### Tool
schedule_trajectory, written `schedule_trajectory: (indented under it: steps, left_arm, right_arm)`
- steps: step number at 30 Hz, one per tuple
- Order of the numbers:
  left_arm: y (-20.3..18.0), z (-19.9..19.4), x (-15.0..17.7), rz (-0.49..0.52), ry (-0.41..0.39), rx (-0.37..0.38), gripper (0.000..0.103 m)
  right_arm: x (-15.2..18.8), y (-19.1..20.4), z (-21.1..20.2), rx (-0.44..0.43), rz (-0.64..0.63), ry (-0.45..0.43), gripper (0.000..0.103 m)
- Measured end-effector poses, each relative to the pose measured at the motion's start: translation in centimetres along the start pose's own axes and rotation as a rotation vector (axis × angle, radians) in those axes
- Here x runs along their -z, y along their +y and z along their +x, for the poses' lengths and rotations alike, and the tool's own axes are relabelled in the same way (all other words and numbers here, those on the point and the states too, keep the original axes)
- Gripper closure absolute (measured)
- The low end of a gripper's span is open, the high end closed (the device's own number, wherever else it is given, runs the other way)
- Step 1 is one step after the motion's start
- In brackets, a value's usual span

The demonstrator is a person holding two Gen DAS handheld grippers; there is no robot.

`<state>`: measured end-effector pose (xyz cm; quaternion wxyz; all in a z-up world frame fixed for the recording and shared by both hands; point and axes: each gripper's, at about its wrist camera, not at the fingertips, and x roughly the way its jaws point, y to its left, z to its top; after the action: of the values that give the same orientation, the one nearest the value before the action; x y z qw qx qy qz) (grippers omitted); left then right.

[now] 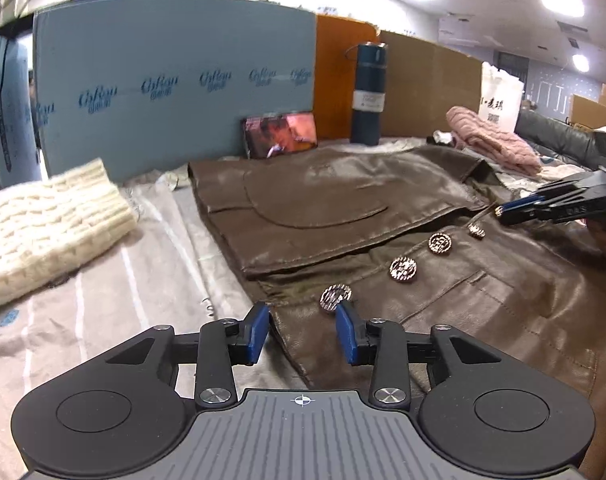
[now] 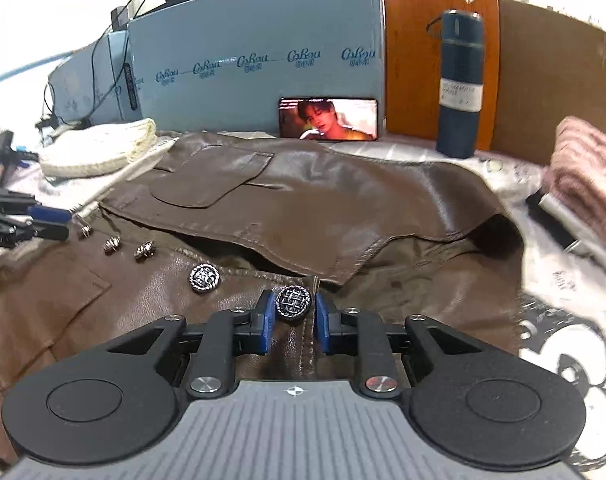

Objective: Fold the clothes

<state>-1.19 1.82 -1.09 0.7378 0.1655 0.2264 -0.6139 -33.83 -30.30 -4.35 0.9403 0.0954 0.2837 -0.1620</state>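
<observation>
Blue-padded fingers of the left gripper (image 1: 302,334) stand parted just above the hem of a brown leather jacket (image 1: 383,208), nothing between them, a metal button (image 1: 335,297) just beyond the right pad. The jacket lies spread on a patterned cloth (image 1: 115,300), one front panel folded across its body. The right gripper (image 2: 293,322) hovers at the jacket's button placket near the collar, its fingers a narrow gap apart either side of another button (image 2: 293,303); whether they pinch the leather cannot be told. A cream knit sweater (image 1: 43,224) lies beside the jacket, a pink knit (image 1: 499,140) beyond it, with a phone (image 2: 327,119) and dark blue flask (image 2: 459,84) standing behind.
</observation>
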Motion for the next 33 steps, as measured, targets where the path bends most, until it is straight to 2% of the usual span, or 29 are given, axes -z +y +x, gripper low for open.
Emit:
schedule_trajectory:
  steps: [1, 4, 6, 10, 12, 14, 15, 17, 18, 26, 31, 33]
  left_arm:
    - [0.2, 0.3, -0.1, -0.005, 0.008, 0.003, 0.065]
    - [0.4, 1.2, -0.3, -0.013, 0.042, 0.013, 0.037]
    - [0.2, 1.1, -0.4, -0.015, 0.033, 0.013, 0.037]
    - [-0.5, 0.1, -0.2, 0.019, -0.015, 0.067, 0.038]
    - [-0.4, 0.0, -0.1, 0.009, -0.027, 0.074, 0.041]
    - [-0.3, 0.1, -0.2, -0.005, -0.033, 0.058, 0.075]
    - [-0.3, 0.2, -0.2, -0.001, -0.026, 0.037, 0.08]
    - [-0.5, 0.5, -0.3, 0.009, -0.016, -0.007, 0.098]
    - [-0.6, 0.6, -0.4, 0.019, -0.016, -0.033, 0.1]
    - [-1.1, 1.4, -2.0, 0.11, -0.066, -0.136, 0.1]
    - [-1.2, 2.6, -2.1, 0.134, -0.018, -0.159, 0.098]
    - [-1.3, 2.8, -1.9, 0.141, 0.003, -0.177, 0.091]
  right_arm:
    - [0.0, 0.0, -0.1, 0.009, -0.008, 0.0, 0.083]
    - [0.2, 0.0, 0.0, 0.02, -0.015, 0.005, 0.083]
    - [0.3, 0.0, 0.2, 0.021, -0.013, 0.007, 0.083]
    - [0.3, -0.2, 0.6, 0.011, 0.007, 0.016, 0.08]
    - [0.4, -0.1, 0.7, 0.012, 0.01, 0.015, 0.078]
    - [0.5, 0.0, 0.8, 0.015, 0.013, 0.014, 0.078]
    - [0.5, 0.0, 0.7, 0.017, 0.012, 0.012, 0.078]
    - [0.6, 0.0, 0.6, 0.017, 0.016, 0.004, 0.079]
    - [0.6, 0.0, 0.6, 0.017, 0.017, 0.001, 0.082]
    - [-0.6, 0.6, -0.4, 0.09, -0.038, -0.073, 0.083]
    - [-0.3, 0.9, 0.9, 0.115, -0.081, 0.008, 0.08]
    - [-0.2, 0.7, 1.0, 0.117, -0.071, 0.013, 0.076]
